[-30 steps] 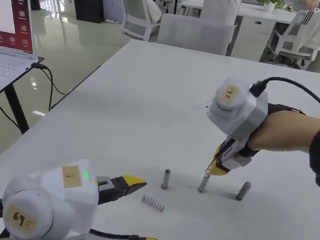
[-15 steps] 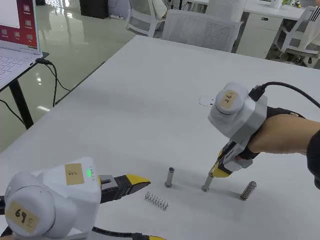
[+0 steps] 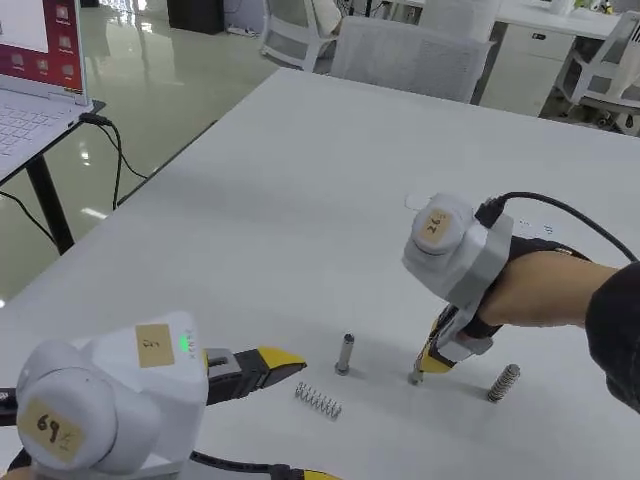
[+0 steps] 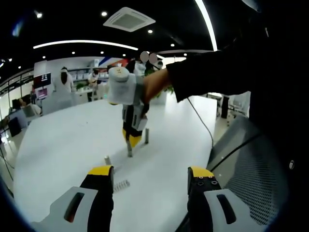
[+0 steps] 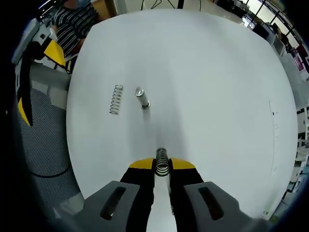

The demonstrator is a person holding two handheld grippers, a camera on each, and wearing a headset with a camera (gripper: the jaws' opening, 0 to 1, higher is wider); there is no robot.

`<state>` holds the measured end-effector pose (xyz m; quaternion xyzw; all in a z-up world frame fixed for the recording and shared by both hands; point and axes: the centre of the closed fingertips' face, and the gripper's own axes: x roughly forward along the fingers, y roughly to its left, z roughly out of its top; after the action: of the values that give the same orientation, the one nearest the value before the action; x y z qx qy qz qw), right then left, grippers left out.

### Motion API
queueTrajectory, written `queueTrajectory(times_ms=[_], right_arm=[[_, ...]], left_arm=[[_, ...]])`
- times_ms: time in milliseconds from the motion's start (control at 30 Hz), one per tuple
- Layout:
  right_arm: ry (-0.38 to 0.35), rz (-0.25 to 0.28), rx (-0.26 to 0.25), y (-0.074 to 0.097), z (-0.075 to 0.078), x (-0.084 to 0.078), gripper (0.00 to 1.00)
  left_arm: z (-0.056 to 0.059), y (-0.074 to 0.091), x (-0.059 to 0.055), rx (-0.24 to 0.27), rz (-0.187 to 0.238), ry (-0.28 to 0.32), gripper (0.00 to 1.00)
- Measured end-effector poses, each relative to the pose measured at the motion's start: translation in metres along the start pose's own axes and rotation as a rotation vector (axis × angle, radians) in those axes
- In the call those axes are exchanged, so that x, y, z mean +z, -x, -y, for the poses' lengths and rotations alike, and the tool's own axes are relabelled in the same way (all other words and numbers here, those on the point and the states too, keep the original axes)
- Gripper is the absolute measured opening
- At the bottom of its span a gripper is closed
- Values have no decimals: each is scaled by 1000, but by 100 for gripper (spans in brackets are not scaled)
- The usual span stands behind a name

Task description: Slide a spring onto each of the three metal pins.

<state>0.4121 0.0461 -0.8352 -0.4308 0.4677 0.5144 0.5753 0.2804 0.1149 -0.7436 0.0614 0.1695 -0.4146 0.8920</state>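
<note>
My right gripper (image 3: 433, 362) is shut on a spring (image 5: 162, 162) and holds it down over the middle pin (image 3: 414, 378), whose base shows just below the yellow tips. To its right stands a pin wearing a spring (image 3: 503, 382). The left pin (image 3: 345, 355) is bare and upright. A loose spring (image 3: 318, 401) lies flat on the white table (image 3: 300, 200) in front of it. My left gripper (image 3: 298, 420) stands open at the near left, short of the loose spring. In the left gripper view its jaws (image 4: 150, 174) are apart with nothing between them.
A laptop (image 3: 30, 70) sits on a side stand at the far left, with a cable (image 3: 120, 150) hanging from it. Office chairs (image 3: 400, 50) stand beyond the table's far edge. A black cable (image 3: 560, 215) trails from the right gripper.
The right gripper has come down along the middle pin with the spring, so less of the pin shows. The left gripper has stayed in place; the head camera shifted a little.
</note>
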Motion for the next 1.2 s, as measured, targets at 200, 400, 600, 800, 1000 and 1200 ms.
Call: queueTrajectory(times_ms=[200, 400, 600, 800, 1000, 1200], right_arm=[[-6, -11, 6, -9, -2, -3, 8], [-12, -25, 10, -16, -4, -6, 9], [-13, -20, 13, -17, -5, -7, 9], [-6, -9, 10, -16, -7, -7, 13], [-2, 7, 1, -10, -8, -6, 15], [-3, 72, -13, 4, -9, 5, 19]], left_arm=[[0, -1, -1, -2, -3, 1, 57], [0, -1, -2, -1, -5, 2, 57], [-1, 0, -2, 1, -7, 3, 57], [-1, 0, -3, 1, -10, 5, 57], [-1, -1, -4, 1, -13, 5, 57], [-1, 0, -4, 4, -15, 6, 57]])
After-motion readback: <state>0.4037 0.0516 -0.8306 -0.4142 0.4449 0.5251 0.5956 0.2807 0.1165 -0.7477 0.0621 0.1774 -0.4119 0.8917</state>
